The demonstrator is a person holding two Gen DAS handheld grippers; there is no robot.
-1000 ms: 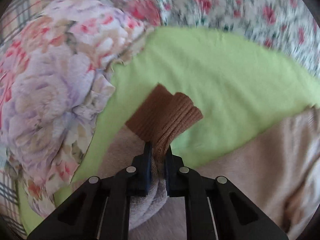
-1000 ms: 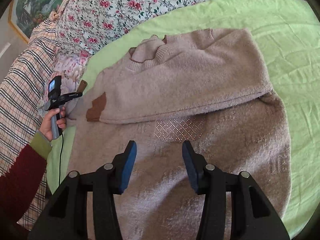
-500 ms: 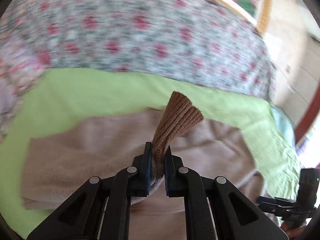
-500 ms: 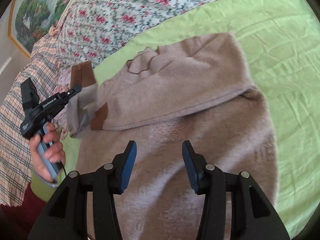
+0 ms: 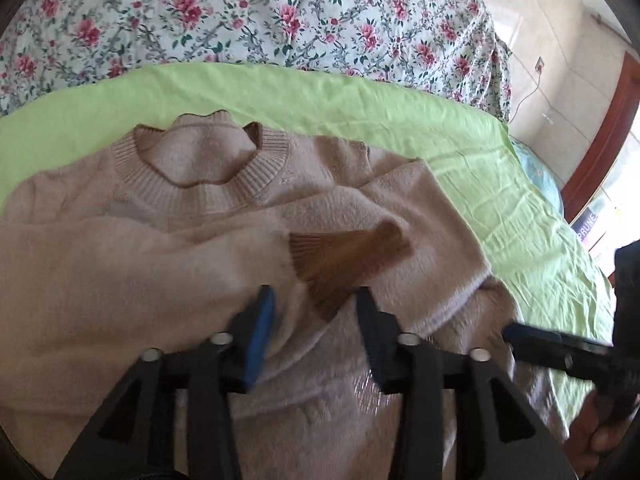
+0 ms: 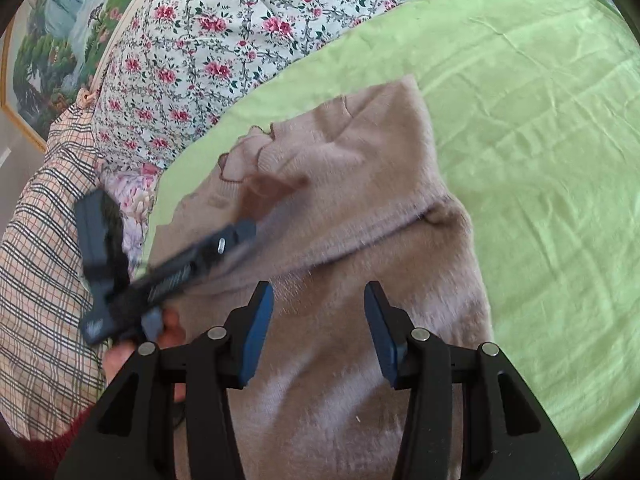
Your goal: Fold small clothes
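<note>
A beige knitted sweater point(image 5: 208, 200) lies on a green sheet point(image 5: 500, 184), neck toward the far side; it also shows in the right wrist view point(image 6: 360, 208). Both sleeves lie folded across the chest. The left sleeve's brown ribbed cuff point(image 5: 344, 256) rests on the sweater's middle, just beyond my open, empty left gripper point(image 5: 316, 320). My right gripper point(image 6: 318, 320) is open and empty above the sweater's lower body. The left gripper appears blurred in the right wrist view point(image 6: 184, 268), over the folded sleeve and cuff point(image 6: 272, 192).
A floral quilt point(image 5: 280, 16) lies past the green sheet. A plaid blanket point(image 6: 44, 260) and a floral bundle point(image 6: 132, 196) sit to the left. The right tool point(image 5: 568, 352) shows at the left wrist view's right edge. Wall and door frame point(image 5: 600, 148) stand at right.
My left gripper carried the brown cuff from the left side across onto the sweater's chest, then opened and let it go. The right gripper stayed open over the lower body.
</note>
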